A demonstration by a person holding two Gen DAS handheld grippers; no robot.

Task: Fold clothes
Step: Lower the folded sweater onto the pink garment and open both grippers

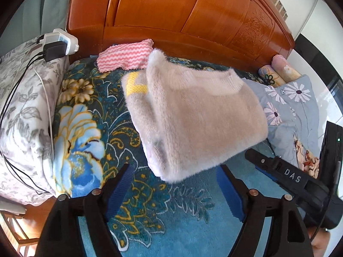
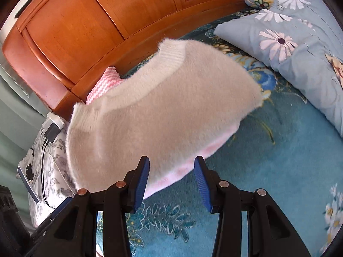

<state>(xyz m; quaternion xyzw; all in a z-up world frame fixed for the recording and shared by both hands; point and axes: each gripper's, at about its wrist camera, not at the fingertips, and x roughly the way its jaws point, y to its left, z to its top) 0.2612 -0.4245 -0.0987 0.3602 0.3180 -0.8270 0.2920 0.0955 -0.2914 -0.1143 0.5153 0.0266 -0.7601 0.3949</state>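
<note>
A folded sweater lies on the bed near the headboard, stacked beside a pink cloth. The left gripper gapes wide and empty. The right gripper stands part-open at the sweater's near edge, clamping nothing; the fold looks finished.

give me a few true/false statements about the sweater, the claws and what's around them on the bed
1. The sweater is folded. True.
2. The left claw grips the sweater. False: its jaws stand open, nothing between them.
3. A pink striped cloth lies by the headboard. True.
4. The right claw is shut. False: its pads stand apart, at the sweater's near edge.
5. A daisy-print pillow lies on the bed. True.
</note>
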